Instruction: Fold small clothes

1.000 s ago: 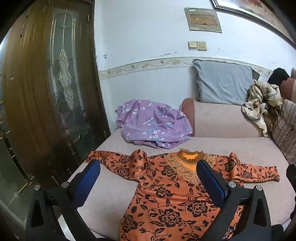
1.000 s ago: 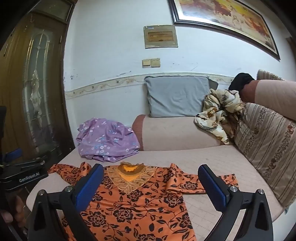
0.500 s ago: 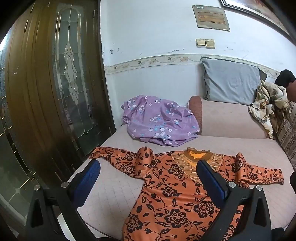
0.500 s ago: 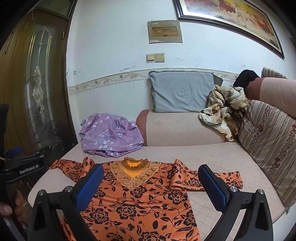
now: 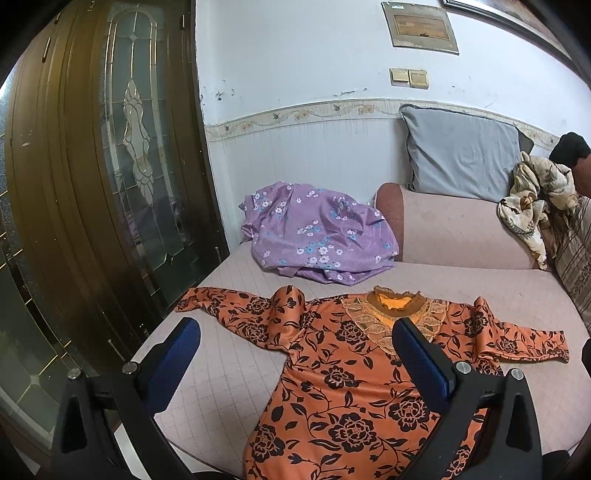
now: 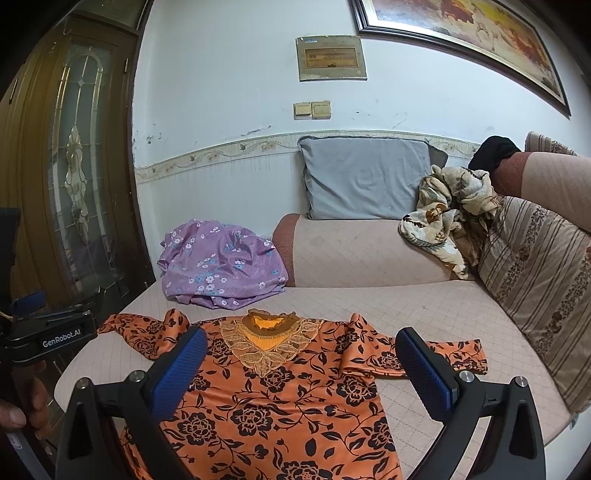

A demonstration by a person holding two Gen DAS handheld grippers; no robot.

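Lying face up on the pink quilted sofa seat (image 5: 229,373) is an orange blouse (image 5: 343,373) printed with black roses and leaves, its lace-trimmed collar (image 6: 267,328) toward the backrest and both long sleeves stretched sideways (the one nearer the door has a raised hump in it). Behind it sits a crumpled purple floral garment (image 5: 314,236), with a grey cushion (image 6: 365,177) against the wall and a beige patterned cloth (image 6: 447,218) bunched on the striped cushion (image 6: 532,273).

The left hand-held gripper (image 5: 295,358) and right hand-held gripper (image 6: 301,363) both hover over the blouse with blue pads spread wide, pinching nothing. Only the right wrist view shows the framed painting (image 6: 461,33), the other gripper's body labelled GenRobot.AI, and the person's hand (image 6: 26,402) holding it; the left wrist view gives more of the wooden glazed door (image 5: 92,177).
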